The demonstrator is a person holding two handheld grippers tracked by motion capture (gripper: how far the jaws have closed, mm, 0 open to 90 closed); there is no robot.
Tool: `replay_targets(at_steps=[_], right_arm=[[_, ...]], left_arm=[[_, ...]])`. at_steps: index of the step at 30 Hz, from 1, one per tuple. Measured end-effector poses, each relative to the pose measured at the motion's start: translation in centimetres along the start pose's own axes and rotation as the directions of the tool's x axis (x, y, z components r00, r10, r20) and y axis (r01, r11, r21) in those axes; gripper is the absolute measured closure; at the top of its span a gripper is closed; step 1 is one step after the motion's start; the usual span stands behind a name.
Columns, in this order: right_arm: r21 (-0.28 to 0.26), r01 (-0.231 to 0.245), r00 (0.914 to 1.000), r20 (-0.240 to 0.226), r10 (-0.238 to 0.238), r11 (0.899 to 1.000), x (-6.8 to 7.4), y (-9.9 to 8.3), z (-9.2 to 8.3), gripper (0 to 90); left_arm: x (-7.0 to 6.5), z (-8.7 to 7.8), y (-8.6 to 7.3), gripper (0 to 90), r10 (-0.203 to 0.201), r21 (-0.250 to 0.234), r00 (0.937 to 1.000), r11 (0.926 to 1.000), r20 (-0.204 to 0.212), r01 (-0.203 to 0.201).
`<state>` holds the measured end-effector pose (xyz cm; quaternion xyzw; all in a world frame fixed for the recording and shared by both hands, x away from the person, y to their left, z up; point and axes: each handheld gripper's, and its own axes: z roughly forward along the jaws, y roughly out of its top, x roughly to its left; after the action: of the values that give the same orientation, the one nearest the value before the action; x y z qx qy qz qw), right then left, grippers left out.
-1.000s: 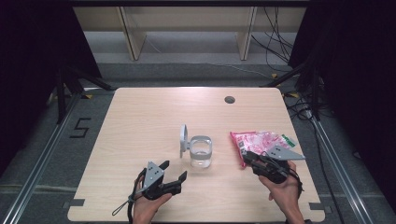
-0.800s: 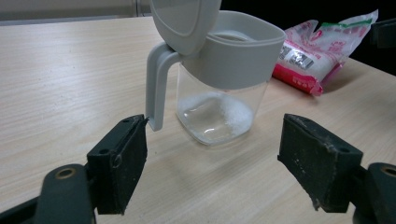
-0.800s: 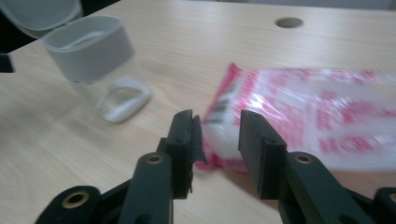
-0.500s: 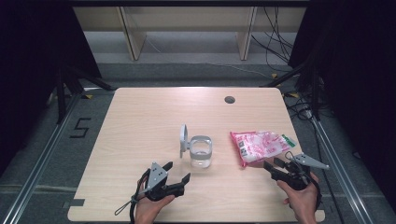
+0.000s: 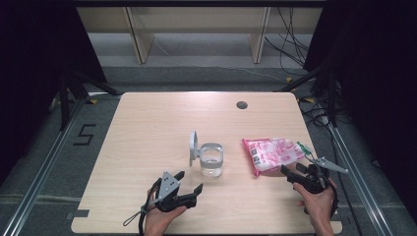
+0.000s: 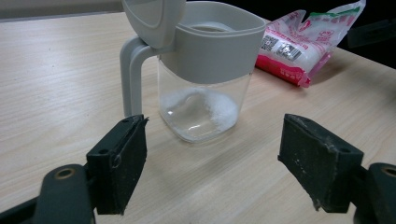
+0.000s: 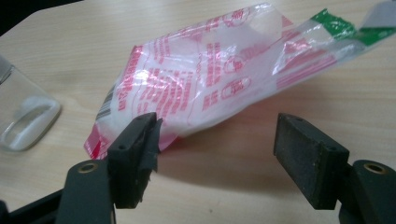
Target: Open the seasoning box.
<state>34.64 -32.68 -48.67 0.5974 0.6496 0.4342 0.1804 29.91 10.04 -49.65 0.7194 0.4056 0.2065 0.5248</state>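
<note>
We list one plastic bag [image 5: 272,154]: clear film with pink print and a green strip at one end, part full of white grains, lying flat on the bench [image 5: 147,128], right of the jar [image 5: 211,160], well apart.

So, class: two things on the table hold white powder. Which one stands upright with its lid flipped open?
The clear jar with the grey collar, mid-table: it stands upright, lid raised. The pink-printed bag lies flat to its right.

One counter [image 5: 147,147]. One clear jar [image 5: 212,162] with grey flip lid [image 5: 193,145]. One pink-white plastic bag [image 5: 273,153]. Two handheld grippers: left gripper [image 5: 189,183], right gripper [image 5: 293,171].
</note>
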Motion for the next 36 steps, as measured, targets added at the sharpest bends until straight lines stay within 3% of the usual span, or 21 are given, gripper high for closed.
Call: replay_targets(at_steps=[1, 2, 3, 4, 5, 6, 8, 9, 11, 13, 14, 15, 20, 21, 23, 26, 27, 29, 33, 34, 36], right_arm=[[-0.036, 0.047, 0.9989, -0.001, -0.047, 0.998, -0.4, 0.1, 0.4, 32.2], [-0.030, 0.003, 1.0000, 0.005, -0.003, 1.000, 0.0, 0.3, 0.5, 32.8], [-0.031, 0.050, 0.9987, 0.013, -0.050, 0.998, -0.3, 0.5, 0.7, 32.7], [-0.009, 0.008, 0.9997, 0.023, -0.008, 1.000, 0.1, 0.6, 0.7, 32.7], [-0.016, 0.055, 0.9983, 0.019, -0.054, 0.998, -0.3, 0.8, 0.9, 32.7], [-0.007, 0.002, 0.9998, 0.020, -0.002, 1.000, 0.1, 0.8, 1.0, 32.7], [-0.008, 0.002, 0.9997, 0.023, -0.002, 1.000, 0.1, 0.9, 1.2, 32.7], [-0.012, 0.066, 0.9975, 0.027, -0.066, 0.998, -0.5, 1.0, 1.4, 32.8], [-0.018, -0.027, 0.9996, 0.007, 0.027, 0.999, -0.3, 1.2, 2.1, 33.8], [-0.014, -0.006, 0.9998, 0.020, 0.006, 1.000, -0.8, 1.4, 2.7, 34.7], [-0.006, -0.052, 0.9986, 0.003, 0.052, 0.999, -0.7, 1.5, 2.9, 35.4], [-0.035, 0.000, 0.9999, 0.012, 0.001, 0.999, -1.3, 1.5, 3.4, 36.0], [0.002, -0.077, 0.9969, -0.015, 0.077, 0.997, -1.0, 1.9, 4.3, 43.5], [-0.006, -0.014, 0.9999, -0.001, 0.014, 1.000, -1.4, 2.0, 4.5, 45.0], [-0.007, 0.004, 1.0000, -0.004, -0.004, 1.000, -1.4, 2.2, 4.9, 48.1], [0.005, -0.044, 0.9989, -0.013, 0.044, 0.999, -1.1, 2.3, 5.2, 50.5], [0.000, -0.014, 0.9999, 0.000, 0.014, 1.000, -1.4, 2.4, 5.4, 51.7], [0.006, -0.072, 0.9974, 0.011, 0.072, 0.997, -1.2, 2.4, 5.5, 54.1], [0.006, -0.038, 0.9993, 0.000, 0.038, 0.999, -0.9, 2.5, 5.7, 71.8], [0.013, 0.034, 0.9993, 0.012, -0.035, 0.999, -1.3, 2.6, 5.7, 75.9], [0.011, 0.060, 0.9982, -0.003, -0.060, 0.998, -1.2, 2.7, 5.8, 81.9]], left_arm=[[0.0, 0.0, 0.0, 22.7, 0.000, 0.000, 1.0000, 1.0000, 0.000, 0.000], [0.0, 0.1, 0.0, 22.7, 0.000, -0.003, 1.0000, 1.0000, 0.000, 0.000], [-0.1, 0.1, 0.0, 22.7, 0.002, 0.006, 1.0000, 1.0000, -0.003, -0.002], [-0.2, 0.2, -0.1, 22.7, 0.000, -0.002, 1.0000, 1.0000, 0.003, 0.000], [-0.2, 0.2, -0.1, 22.7, 0.003, -0.002, 1.0000, 1.0000, 0.004, -0.003], [-0.2, 0.1, -0.1, 22.7, 0.002, -0.002, 1.0000, 1.0000, 0.001, -0.002], [-0.2, 0.1, -0.1, 22.7, 0.001, -0.002, 1.0000, 1.0000, -0.001, -0.001], [-0.2, 0.2, -0.1, 22.7, -0.001, -0.002, 1.0000, 1.0000, -0.001, 0.001], [-0.3, 0.2, -0.1, 22.7, 0.005, -0.003, 1.0000, 1.0000, 0.002, -0.005], [-0.3, 0.2, -0.1, 22.8, 0.003, -0.002, 1.0000, 1.0000, 0.002, -0.003], [-0.3, 0.2, -0.1, 22.8, 0.003, -0.002, 1.0000, 1.0000, 0.002, -0.003], [-0.5, 0.3, -0.2, 22.9, -0.002, 0.000, 1.0000, 1.0000, 0.004, 0.002], [-0.5, 0.4, -0.2, 22.9, 0.007, 0.006, 0.9999, 1.0000, 0.009, -0.007], [-0.5, 0.4, -0.2, 22.9, 0.009, 0.005, 0.9999, 0.9999, 0.011, -0.009], [-0.6, 0.4, -0.2, 23.0, -0.001, -0.004, 0.9999, 1.0000, 0.011, 0.001], [-0.5, 0.5, -0.3, 23.0, 0.008, 0.004, 0.9999, 1.0000, 0.011, -0.008], [-0.6, 0.4, -0.3, 23.0, 0.006, 0.003, 0.9999, 1.0000, 0.012, -0.006], [-0.6, 0.3, -0.3, 23.0, 0.008, 0.004, 0.9999, 1.0000, 0.009, -0.008], [-0.5, 0.3, -0.3, 23.0, 0.007, 0.006, 0.9999, 1.0000, 0.009, -0.007], [-0.5, 0.4, -0.3, 23.0, 0.003, -0.005, 0.9999, 1.0000, 0.017, -0.003], [-0.5, 0.4, -0.4, 23.0, 0.004, 0.002, 0.9999, 1.0000, 0.014, -0.004]])
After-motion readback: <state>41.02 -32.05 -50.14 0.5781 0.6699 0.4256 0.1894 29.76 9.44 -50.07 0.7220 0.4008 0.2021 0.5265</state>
